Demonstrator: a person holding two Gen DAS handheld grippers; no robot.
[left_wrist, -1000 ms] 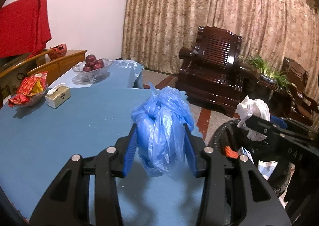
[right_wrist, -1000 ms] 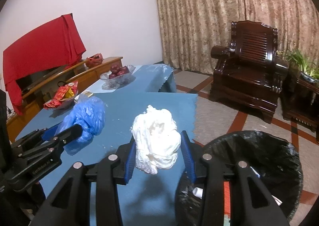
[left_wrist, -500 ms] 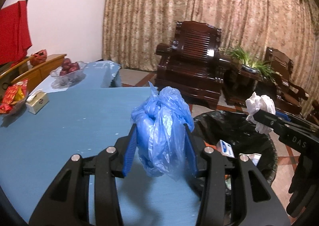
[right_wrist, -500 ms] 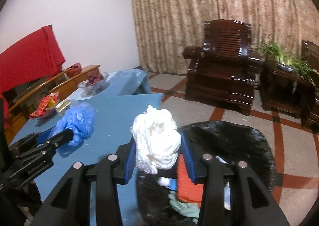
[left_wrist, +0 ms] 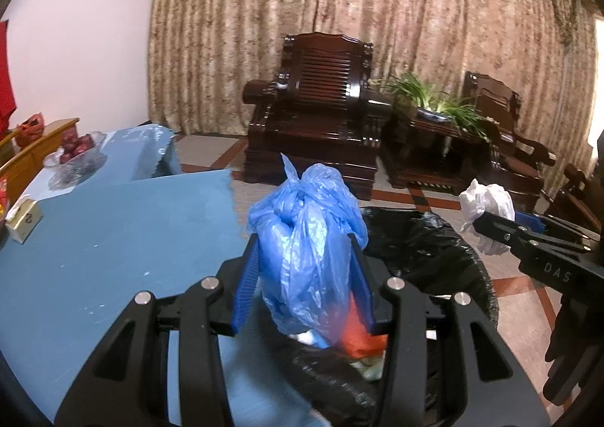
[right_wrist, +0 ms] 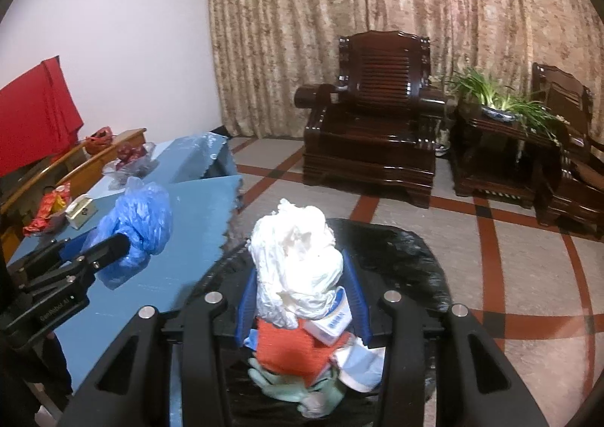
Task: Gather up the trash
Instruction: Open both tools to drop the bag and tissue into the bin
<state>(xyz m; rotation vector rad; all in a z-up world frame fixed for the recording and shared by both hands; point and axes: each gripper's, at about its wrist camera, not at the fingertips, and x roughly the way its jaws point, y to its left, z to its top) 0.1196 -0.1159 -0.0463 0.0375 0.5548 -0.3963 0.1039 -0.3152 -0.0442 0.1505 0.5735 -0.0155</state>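
Observation:
My left gripper [left_wrist: 304, 280] is shut on a crumpled blue plastic bag [left_wrist: 306, 242] and holds it over the near rim of the black-lined trash bin [left_wrist: 426, 249]. My right gripper [right_wrist: 299, 301] is shut on a crumpled white plastic bag [right_wrist: 294, 261] and holds it above the bin's open mouth [right_wrist: 396, 257]. Inside the bin lie an orange wrapper [right_wrist: 287, 349], a small white box [right_wrist: 328, 325] and a pale green glove [right_wrist: 287, 385]. The left gripper with the blue bag [right_wrist: 136, 223] shows in the right wrist view. The right gripper with the white bag [left_wrist: 487, 208] shows in the left wrist view.
A blue table [left_wrist: 105, 238] stands left of the bin, with a small tissue box [left_wrist: 23, 220], a snack bowl [right_wrist: 47, 214] and a glass bowl of red fruit [left_wrist: 73, 151]. Dark wooden armchairs [right_wrist: 373, 132] and a potted plant [right_wrist: 498, 102] stand by the curtain.
Both grippers have moved right, off the table to the trash bin, each still holding its bag. The bin's contents have come into view below the right gripper.

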